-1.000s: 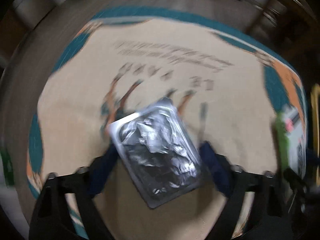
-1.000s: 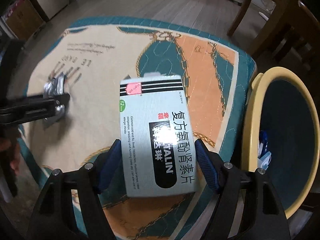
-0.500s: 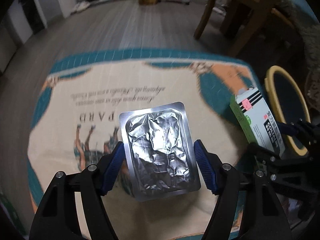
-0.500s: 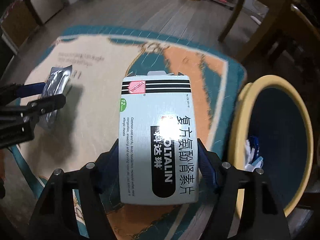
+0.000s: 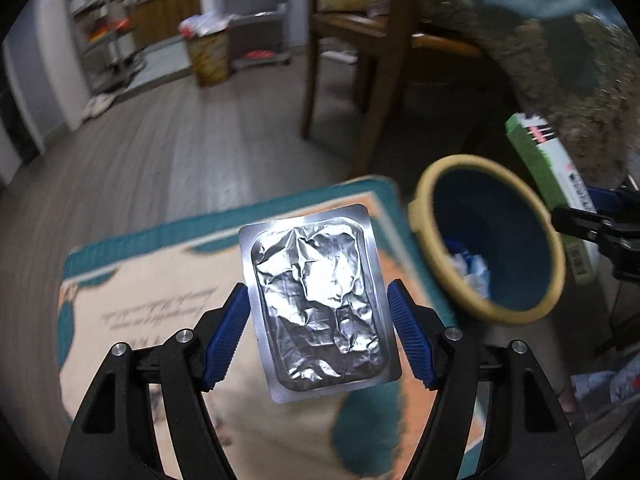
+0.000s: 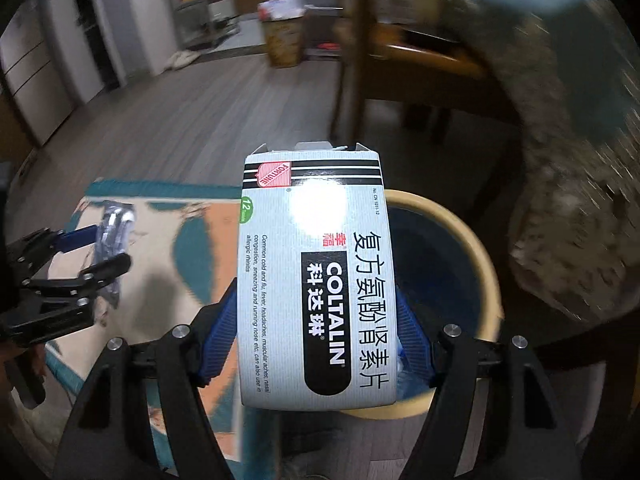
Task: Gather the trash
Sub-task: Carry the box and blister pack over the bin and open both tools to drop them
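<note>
My left gripper (image 5: 318, 316) is shut on a crumpled silver foil blister pack (image 5: 316, 300) and holds it up above the printed mat (image 5: 152, 320). My right gripper (image 6: 316, 320) is shut on a grey Coltalin medicine box (image 6: 316, 280) and holds it over the near rim of the round bin with a yellow rim and blue inside (image 6: 476, 256). The bin (image 5: 436, 216) stands to the right of the mat in the left wrist view and holds some blue and white scraps. The box (image 5: 548, 172) shows beyond it there. The left gripper and blister pack (image 6: 114, 232) show at the left in the right wrist view.
A wooden chair (image 5: 372, 60) stands on the grey wood floor behind the mat and bin. A speckled grey cushion or seat (image 6: 580, 220) rises at the right. Shelves and a small patterned basket (image 5: 208, 60) stand far back.
Both grippers have lifted their loads and swung to the right toward the bin. The blister pack has left the mat. The box has come over the bin's rim.
</note>
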The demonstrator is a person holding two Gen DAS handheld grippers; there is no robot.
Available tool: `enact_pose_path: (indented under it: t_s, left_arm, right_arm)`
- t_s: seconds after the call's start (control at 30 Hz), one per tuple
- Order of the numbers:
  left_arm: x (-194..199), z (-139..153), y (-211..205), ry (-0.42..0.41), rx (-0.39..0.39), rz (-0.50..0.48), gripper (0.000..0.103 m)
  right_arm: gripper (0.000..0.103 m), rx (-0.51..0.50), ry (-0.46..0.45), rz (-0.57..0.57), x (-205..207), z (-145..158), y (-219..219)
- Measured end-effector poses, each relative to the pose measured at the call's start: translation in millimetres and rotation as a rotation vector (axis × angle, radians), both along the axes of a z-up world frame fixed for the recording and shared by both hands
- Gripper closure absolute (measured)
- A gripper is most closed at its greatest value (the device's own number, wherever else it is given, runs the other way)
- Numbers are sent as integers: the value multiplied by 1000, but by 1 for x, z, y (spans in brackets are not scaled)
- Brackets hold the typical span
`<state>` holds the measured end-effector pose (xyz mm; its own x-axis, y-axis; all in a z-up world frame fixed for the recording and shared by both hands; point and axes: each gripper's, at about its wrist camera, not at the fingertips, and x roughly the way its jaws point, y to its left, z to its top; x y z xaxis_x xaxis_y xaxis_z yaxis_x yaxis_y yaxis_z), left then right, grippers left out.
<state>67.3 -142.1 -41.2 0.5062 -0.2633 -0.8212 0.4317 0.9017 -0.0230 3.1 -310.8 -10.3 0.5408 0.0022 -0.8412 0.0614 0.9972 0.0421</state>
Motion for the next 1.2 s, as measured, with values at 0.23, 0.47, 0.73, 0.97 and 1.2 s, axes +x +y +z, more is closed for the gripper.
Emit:
enact_pose_path:
  t_s: [0.23, 0.47, 0.73, 0.97, 1.2]
  left_arm:
    - [-11, -10, -79, -17, -33, -221, 32]
    - [-29, -45, -148, -57, 70, -401, 31]
    - [-20, -52, -170, -130, 49, -388, 21]
    - [-18, -47, -162, -164, 98, -408, 19]
    - [-30, -8, -123, -140, 27, -352, 19]
  right_arm:
    - [33, 63, 53, -140, 1, -32, -64]
    - [33, 154, 103, -243, -4, -60, -108]
    - [24, 232, -22, -263, -14, -44, -128]
    - [20, 251, -64, -269, -18, -35, -122]
    - [20, 208, -53, -247, -26, -24, -93]
